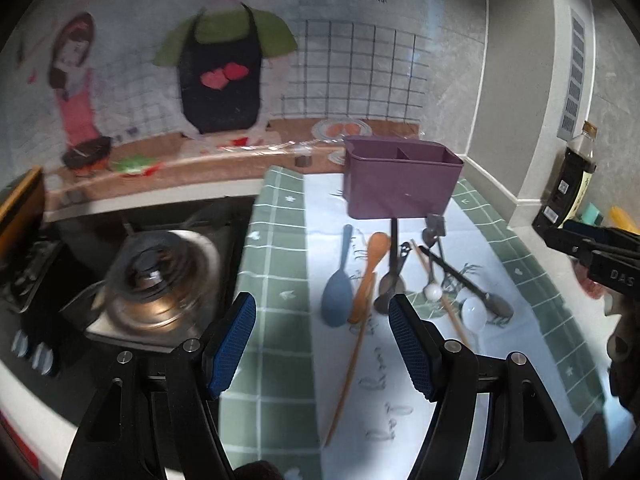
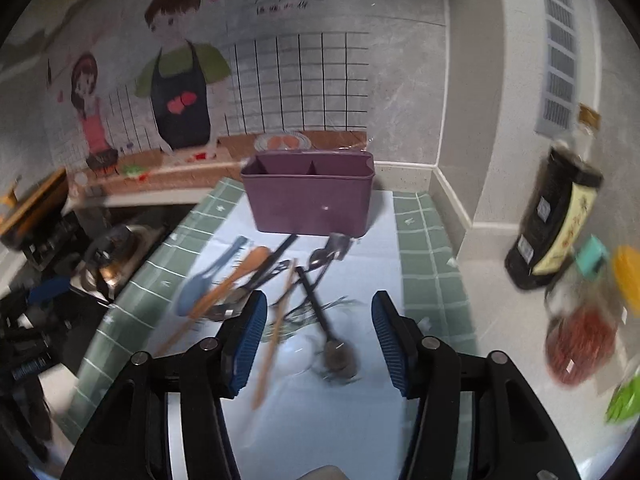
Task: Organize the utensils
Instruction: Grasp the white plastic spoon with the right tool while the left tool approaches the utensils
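Note:
A purple two-compartment utensil caddy (image 1: 400, 180) (image 2: 310, 200) stands empty at the back of a green-checked mat (image 1: 280, 240) (image 2: 424, 260). In front of it lie loose utensils: a blue rice paddle (image 1: 338, 296) (image 2: 200, 284), a wooden spoon (image 1: 370, 272) (image 2: 236, 276), metal spoons (image 1: 394, 276), a wooden chopstick (image 1: 448, 304) (image 2: 272, 336), a black-handled spoon (image 1: 468, 280) (image 2: 324, 328) and a white ceramic spoon (image 1: 474, 312) (image 2: 296, 354). My left gripper (image 1: 321, 302) hovers open above the mat's near left, holding nothing. My right gripper (image 2: 320, 298) is open over the black-handled spoon and grips nothing.
A stove with a glass-lidded pot (image 1: 160, 280) (image 2: 108, 260) sits left of the mat. A dark sauce bottle (image 1: 572, 184) (image 2: 556, 216) and jars (image 2: 580, 340) stand on the right counter near the wall corner. The right hand's black gripper housing (image 1: 600, 256) shows at the right edge.

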A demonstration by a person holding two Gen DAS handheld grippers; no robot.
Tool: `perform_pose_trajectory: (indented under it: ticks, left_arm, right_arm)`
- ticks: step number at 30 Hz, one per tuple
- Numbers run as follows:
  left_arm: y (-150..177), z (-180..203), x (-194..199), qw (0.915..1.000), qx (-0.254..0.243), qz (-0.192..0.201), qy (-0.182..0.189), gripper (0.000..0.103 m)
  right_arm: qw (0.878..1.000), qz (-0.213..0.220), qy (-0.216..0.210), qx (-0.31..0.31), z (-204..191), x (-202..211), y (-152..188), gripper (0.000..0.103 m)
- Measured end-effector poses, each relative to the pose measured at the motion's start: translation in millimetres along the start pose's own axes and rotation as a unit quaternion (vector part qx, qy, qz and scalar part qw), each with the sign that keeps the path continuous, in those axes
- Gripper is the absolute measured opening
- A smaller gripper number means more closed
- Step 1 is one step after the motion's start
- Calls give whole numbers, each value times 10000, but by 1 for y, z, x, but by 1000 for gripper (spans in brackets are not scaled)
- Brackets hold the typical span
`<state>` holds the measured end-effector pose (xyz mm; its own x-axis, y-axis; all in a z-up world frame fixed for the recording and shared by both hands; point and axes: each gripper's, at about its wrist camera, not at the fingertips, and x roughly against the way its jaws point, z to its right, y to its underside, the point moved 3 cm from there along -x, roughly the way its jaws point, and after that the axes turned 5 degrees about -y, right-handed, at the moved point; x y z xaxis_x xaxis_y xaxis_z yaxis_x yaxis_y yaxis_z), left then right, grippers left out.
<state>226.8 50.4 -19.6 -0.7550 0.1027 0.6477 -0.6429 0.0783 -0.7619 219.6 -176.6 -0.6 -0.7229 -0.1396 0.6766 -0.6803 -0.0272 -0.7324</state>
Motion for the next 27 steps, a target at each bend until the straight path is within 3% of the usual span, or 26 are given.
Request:
perform_pose_trajectory:
  ticks: [4,5,9,11,14,17,22,27]
  left_arm:
    - [-26,-1,-9,10000,25,67,39,70]
    - [-33,-2,-8,9999,51,125,-34,70]
    - [-51,-12,-12,9993,373,31,61,70]
    - [-54,-14,-18,9994,331,-21,-62,70]
    - [-46,-14,-32,9983,450,-205,-308,70]
    - [-30,-12,-47,9969,564,-438,-317,70]
    - [1,-12,-61,9948,542,-804,-322,70]
    - [16,-17,-63,9943,519,-812,-463,70]
  right_arm:
    - [9983,-427,-404,37,19,-21,-15,40]
    - [9949,-705,-713,71,32,-39,-24,39]
    - [9908,-973,-908,225,41,-60,-34,39]
    - [9827,-1223,-1284,526,40,-75,-37,39]
    - [9714,-1571,-1657,652,37,-92,-22,37]
    - [9632,-1867,-1913,285,32,-104,5,37]
    - [9574,-2075,-2010,6,14,-107,45,37]
    - [9658,-2066,-1565,-97,-3,-108,66,36]
